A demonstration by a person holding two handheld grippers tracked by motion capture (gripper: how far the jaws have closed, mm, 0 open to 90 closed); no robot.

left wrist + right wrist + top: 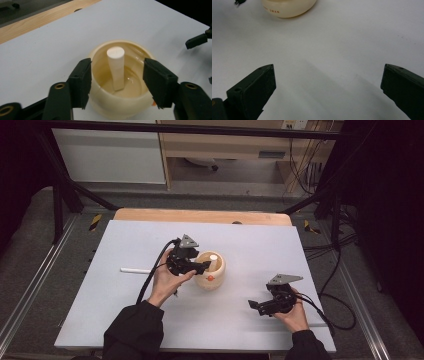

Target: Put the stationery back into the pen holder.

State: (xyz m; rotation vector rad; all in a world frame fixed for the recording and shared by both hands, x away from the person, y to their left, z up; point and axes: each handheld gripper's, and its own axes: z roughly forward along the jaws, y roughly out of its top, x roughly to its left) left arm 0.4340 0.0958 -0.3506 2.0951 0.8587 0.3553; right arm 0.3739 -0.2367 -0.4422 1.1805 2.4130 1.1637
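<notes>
A cream cup stands near the middle of the white board. A short white cylinder leans upright inside the cup. In the left gripper view the cylinder rests on the cup's glossy bottom. My left gripper hovers at the cup's left side, open. Its jaws stand either side of the rim, and the pads are well apart from the cylinder. My right gripper sits low at the front right, open, with bare board between its jaws. The cup's base lies ahead of it.
A second white stick lies flat on the white board left of the left hand. A wooden tabletop edge runs behind the board. Black cables trail off to the right.
</notes>
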